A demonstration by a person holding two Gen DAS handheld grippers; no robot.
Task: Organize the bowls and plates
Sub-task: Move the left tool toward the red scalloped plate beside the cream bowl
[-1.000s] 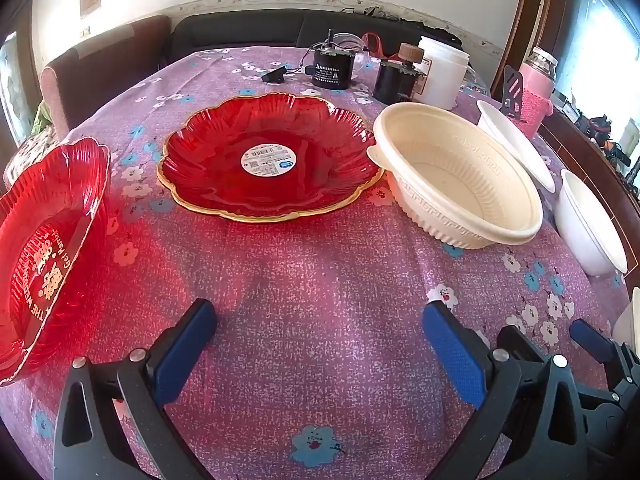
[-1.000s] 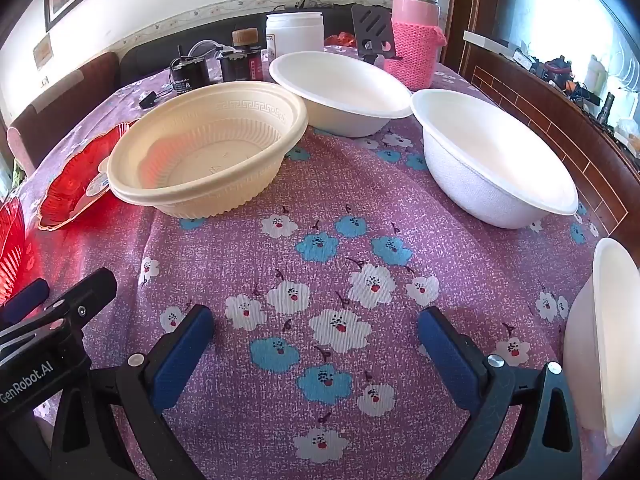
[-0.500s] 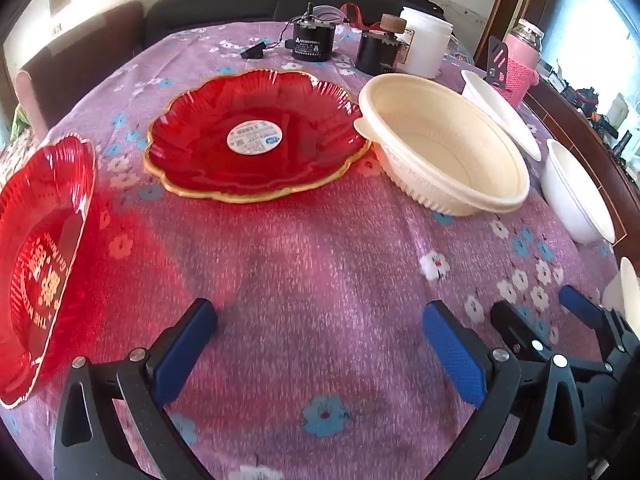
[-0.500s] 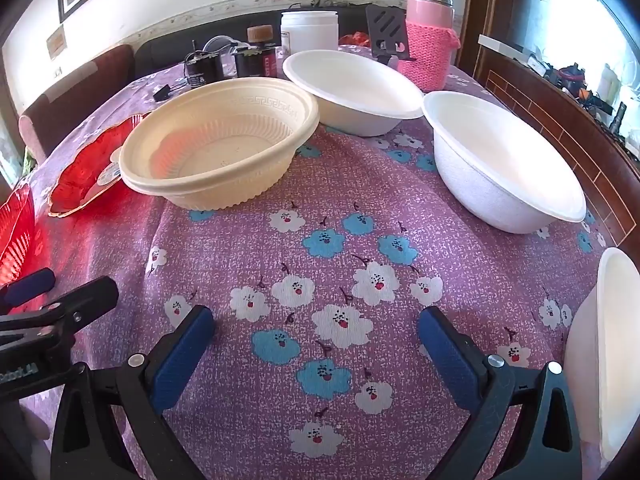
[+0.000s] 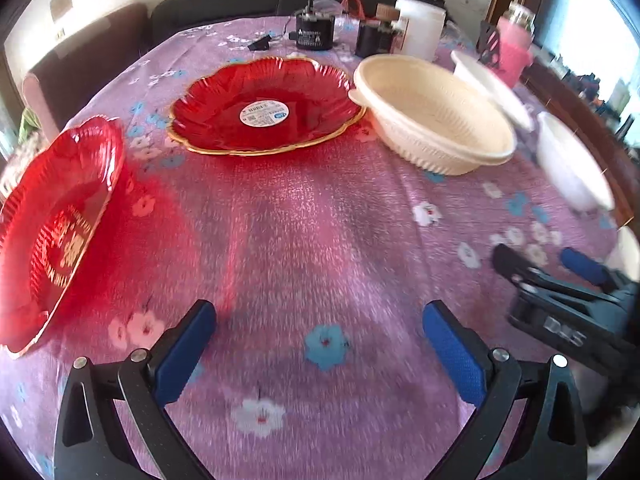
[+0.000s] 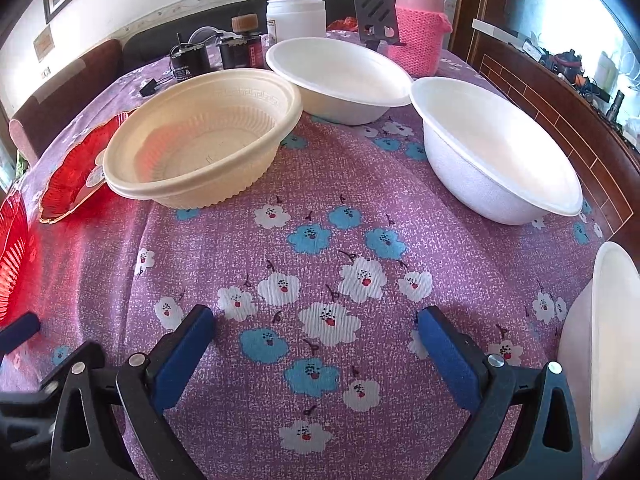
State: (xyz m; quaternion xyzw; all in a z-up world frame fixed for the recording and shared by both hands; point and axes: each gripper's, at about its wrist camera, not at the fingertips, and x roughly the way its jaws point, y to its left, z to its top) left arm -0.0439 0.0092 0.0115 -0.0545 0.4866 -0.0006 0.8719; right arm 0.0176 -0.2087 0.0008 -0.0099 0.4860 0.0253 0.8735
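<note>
At the far left a red plate (image 5: 60, 216) lies near the desk (image 5: 320, 248) edge, its rim raised toward the camera. Just right of it and further back sits a second red plate (image 5: 266, 110) with a gold rim and a round sticker at its centre. Its right edge nearly touches the cream bowl (image 6: 200, 148), a ribbed bowl with a small tab on its rim. Behind that bowl and touching its rim stands a white bowl (image 6: 340, 76); another white bowl (image 6: 496, 148) sits apart to the right, near the wooden edge. A third white bowl (image 6: 608, 344) shows partly at the far right, close to the viewer.

At the back are dark jars, a white tub (image 6: 296, 18) and a pink flask (image 6: 420, 28).

The left tool (image 5: 318, 344) hovers above the flowered cloth, jaws spread wide and empty. The right tool (image 6: 316, 340) is beside it, likewise spread and holding nothing.
</note>
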